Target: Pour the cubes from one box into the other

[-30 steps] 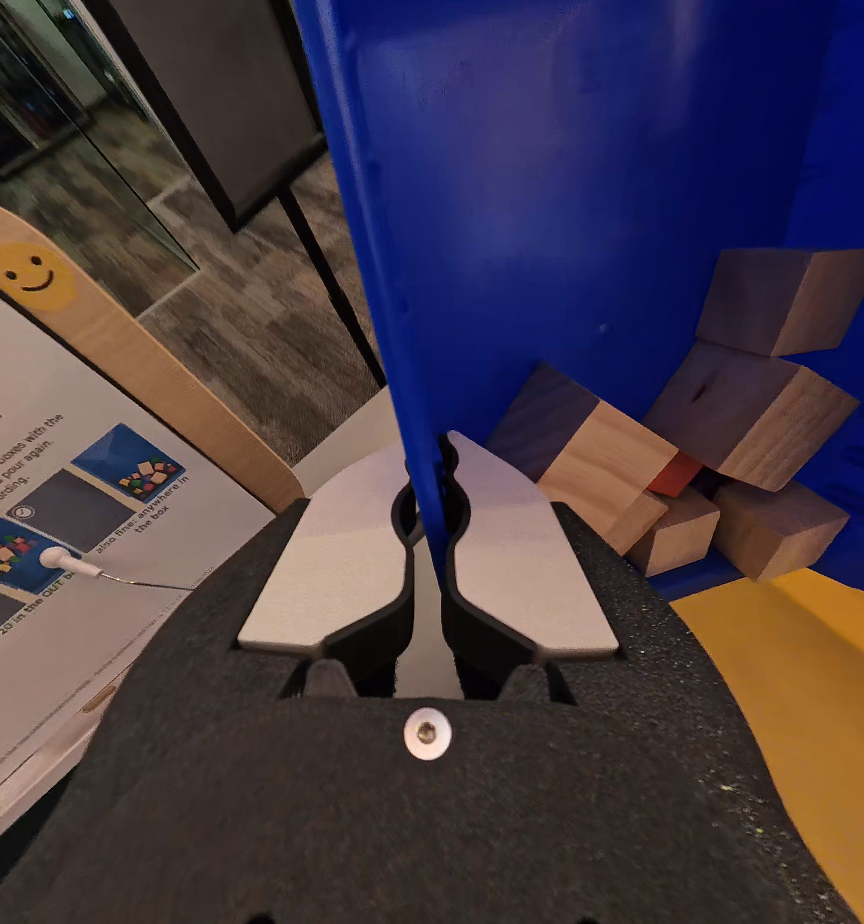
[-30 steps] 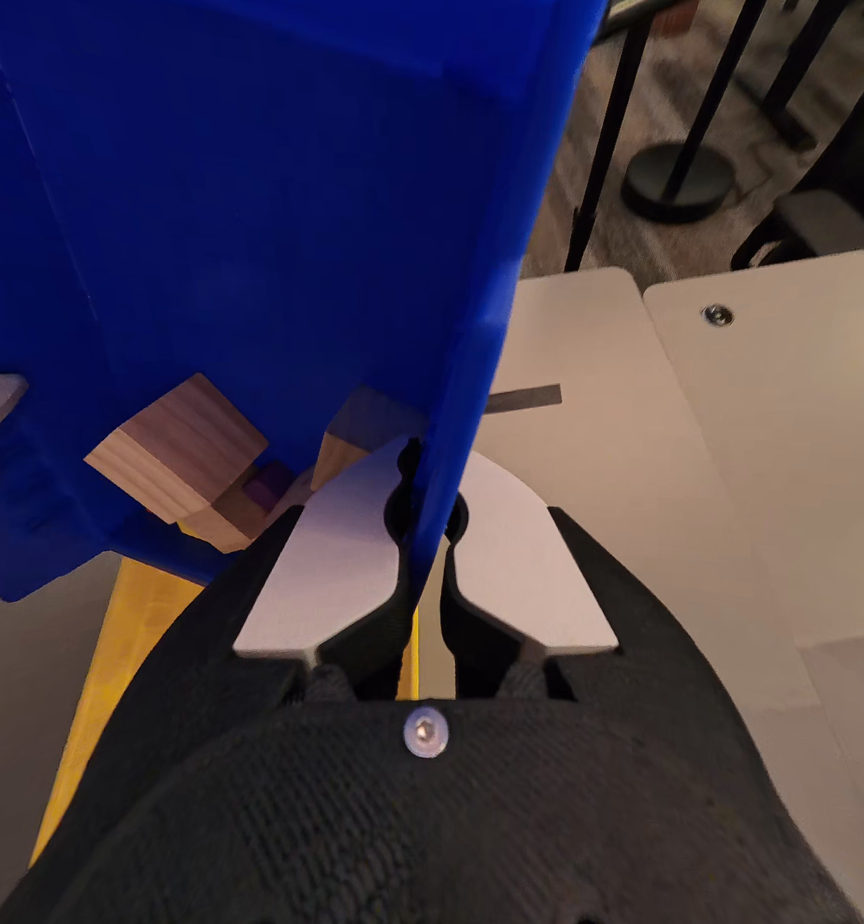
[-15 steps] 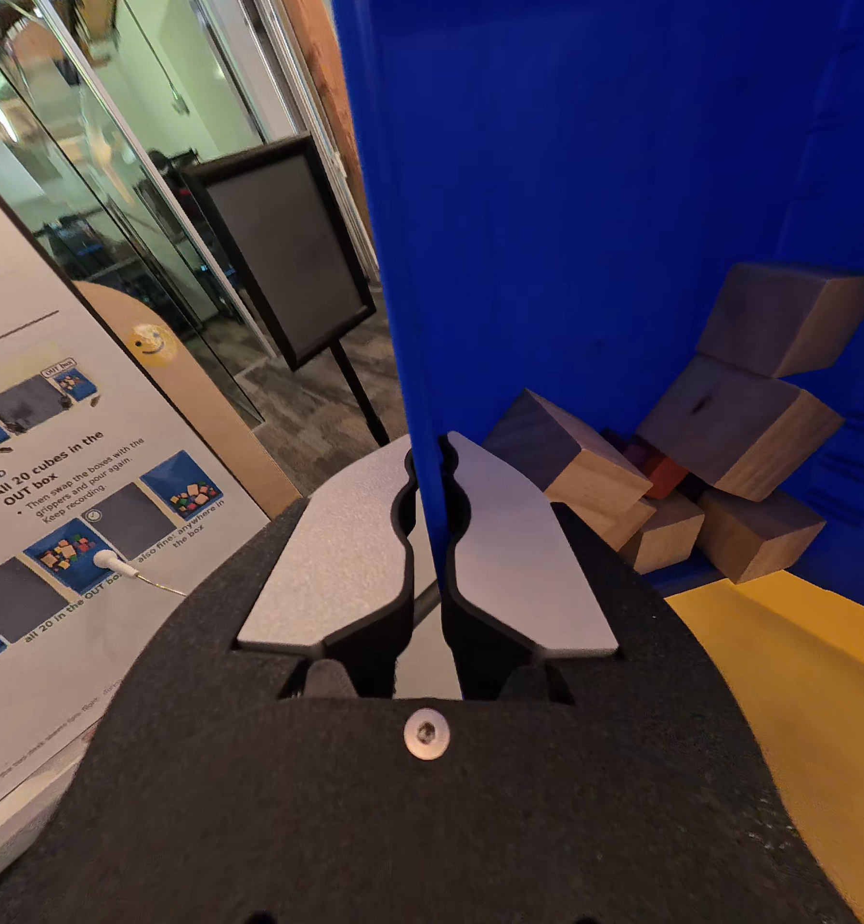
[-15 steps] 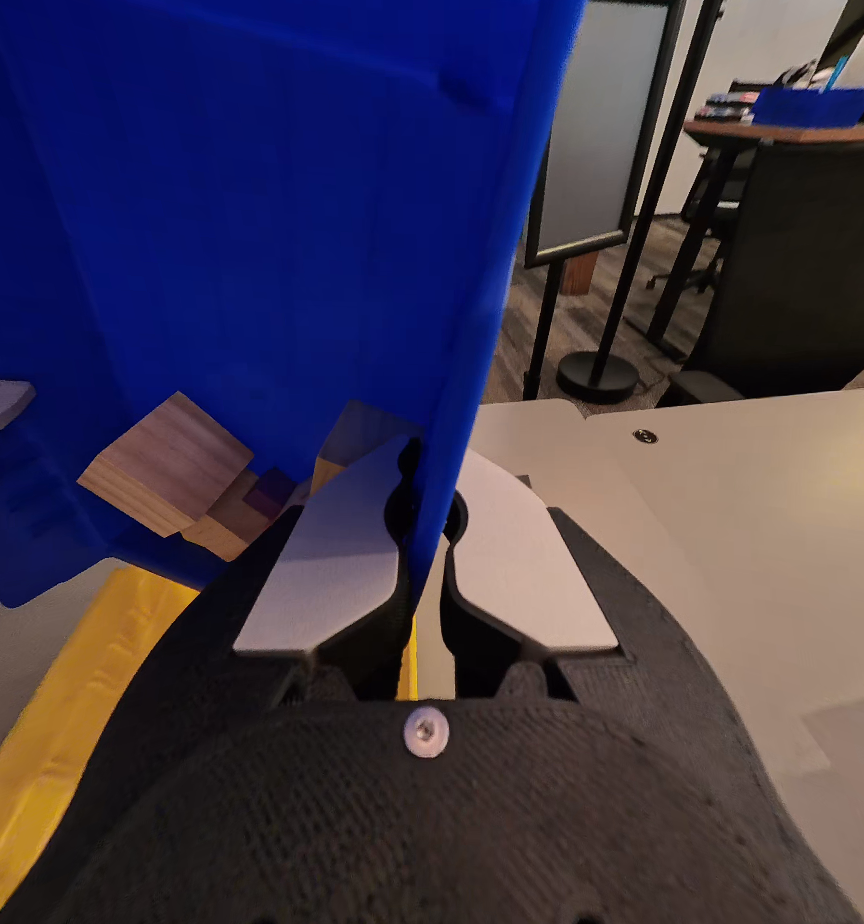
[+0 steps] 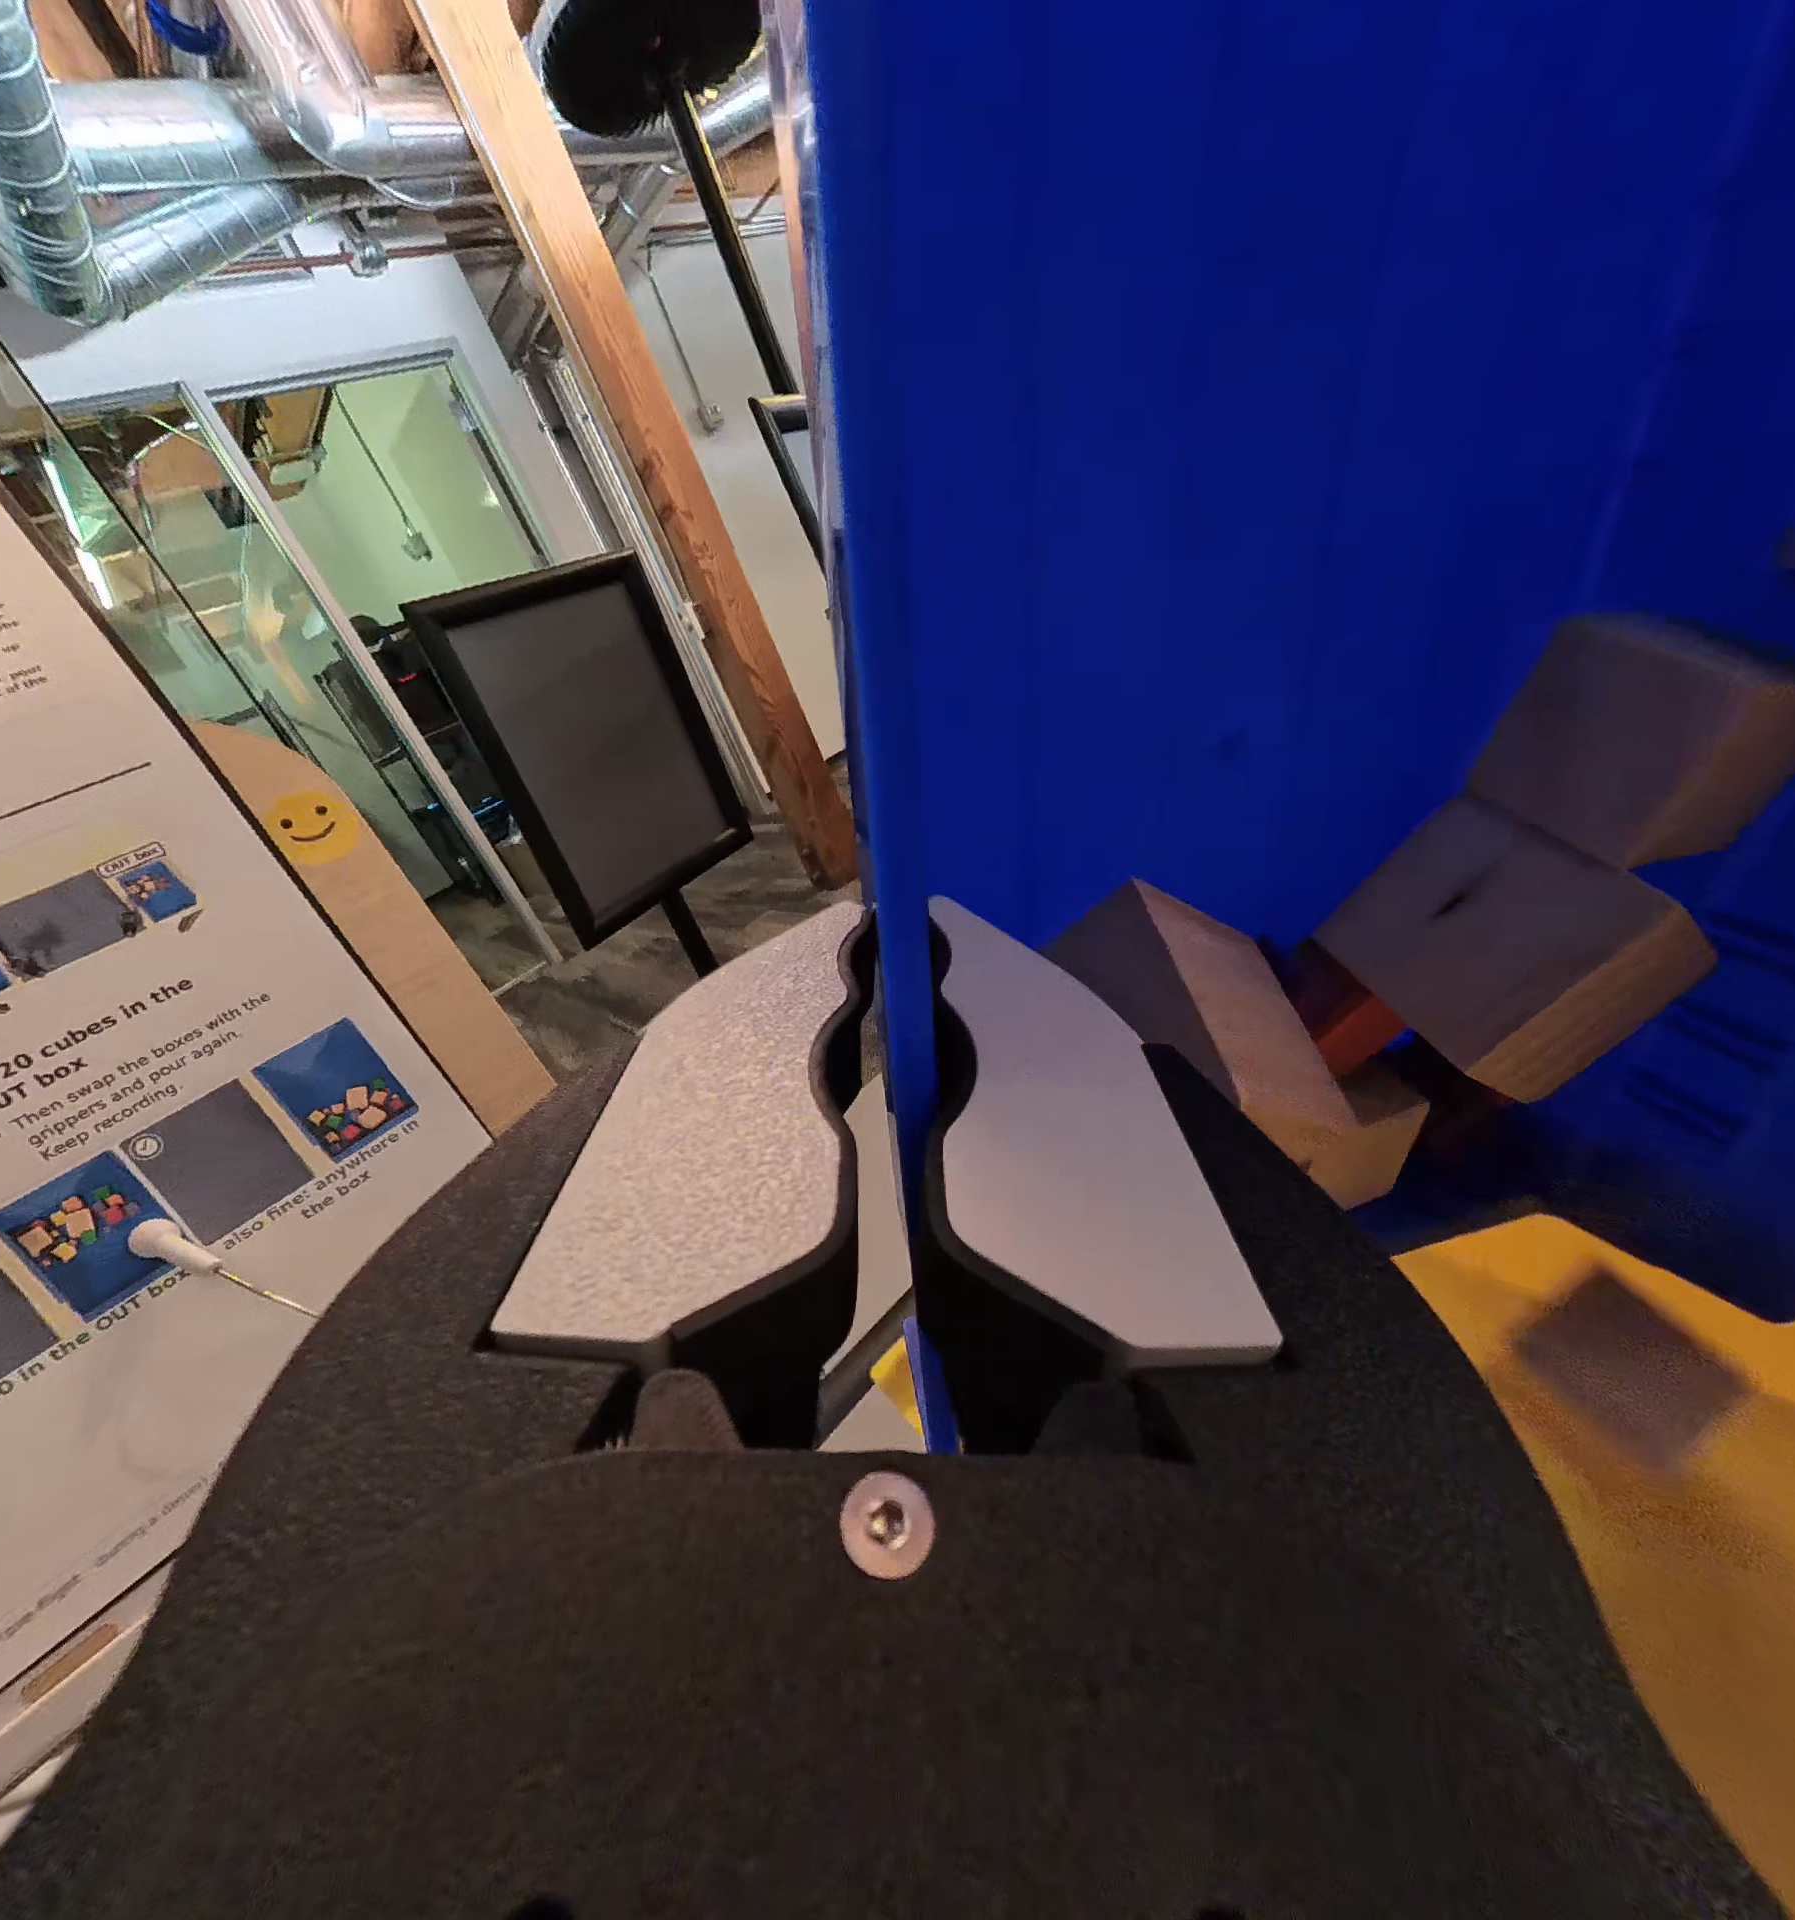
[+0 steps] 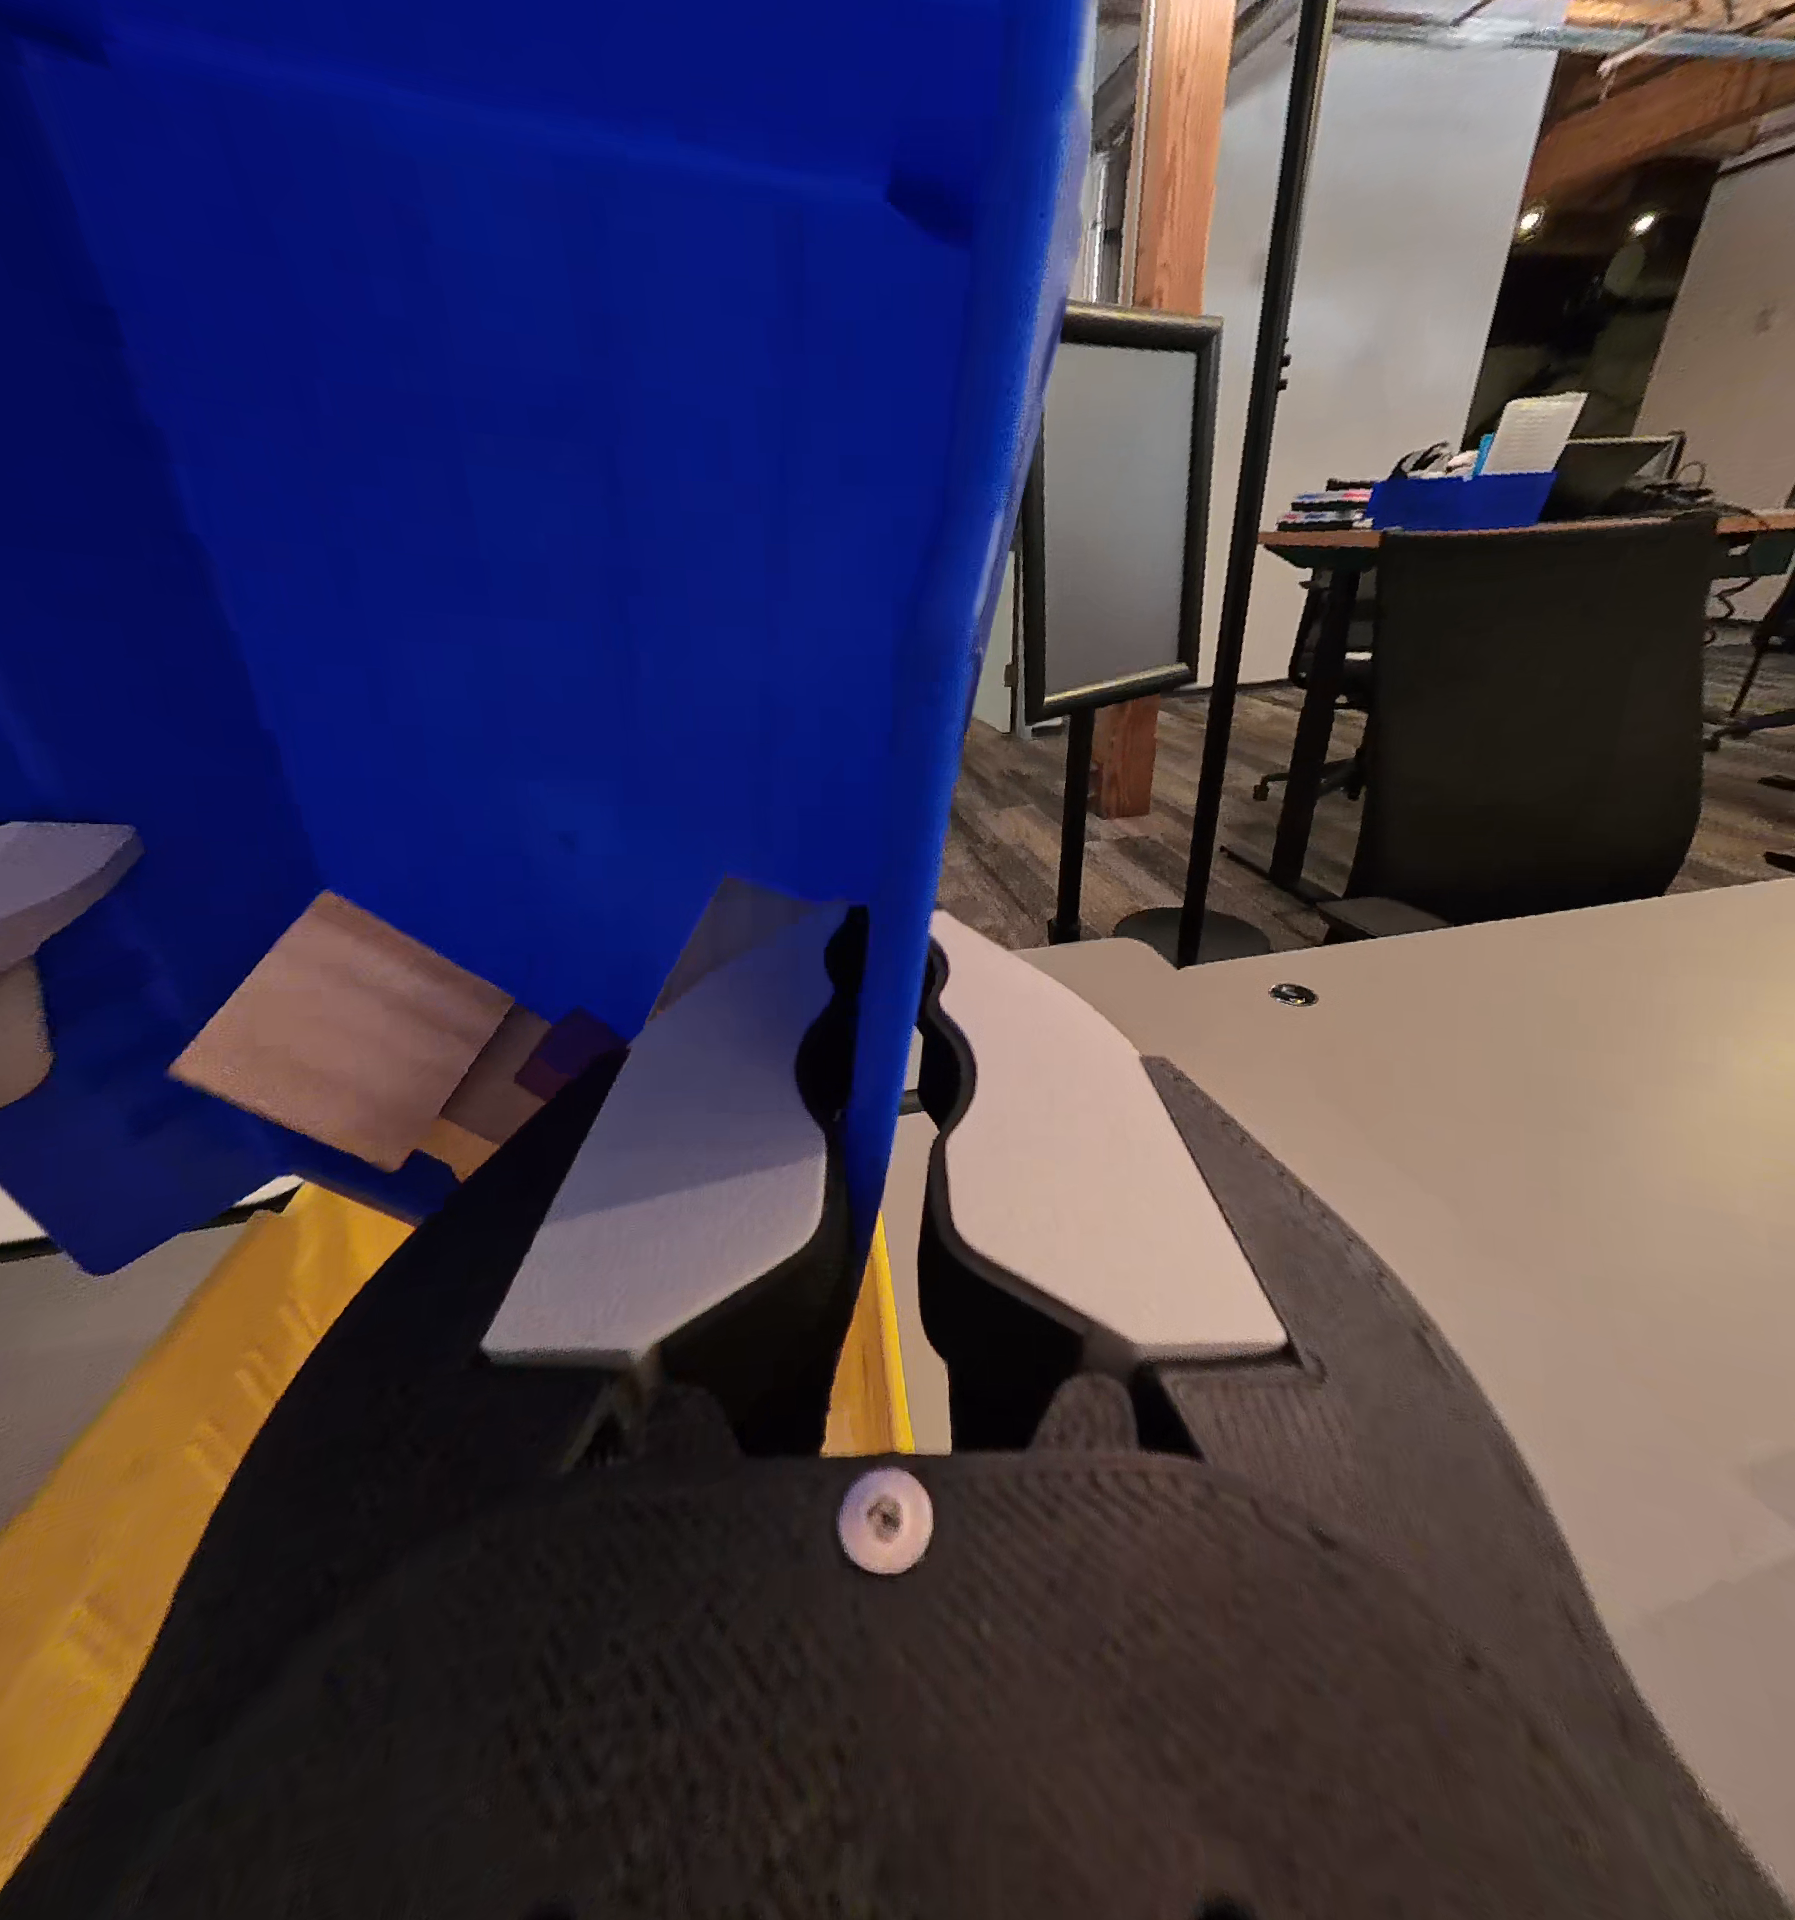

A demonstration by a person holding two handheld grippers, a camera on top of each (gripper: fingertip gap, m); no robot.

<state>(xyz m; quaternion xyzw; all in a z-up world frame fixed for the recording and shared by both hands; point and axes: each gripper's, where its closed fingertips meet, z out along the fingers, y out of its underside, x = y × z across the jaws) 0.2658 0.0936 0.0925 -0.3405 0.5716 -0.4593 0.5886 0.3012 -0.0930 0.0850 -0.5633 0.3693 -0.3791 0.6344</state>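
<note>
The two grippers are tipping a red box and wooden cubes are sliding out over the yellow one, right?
Nearly. The box is blue, not red, as both wrist views show. The left gripper and right gripper do pinch its walls, and wooden cubes crowd its low edge above the yellow box.

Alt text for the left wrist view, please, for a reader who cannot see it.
The left gripper is shut on a side wall of a steeply tipped blue box, with wooden cubes piled at its lower open end. One blurred cube shows below the box against a yellow surface. An instruction poster stands at left.
</note>
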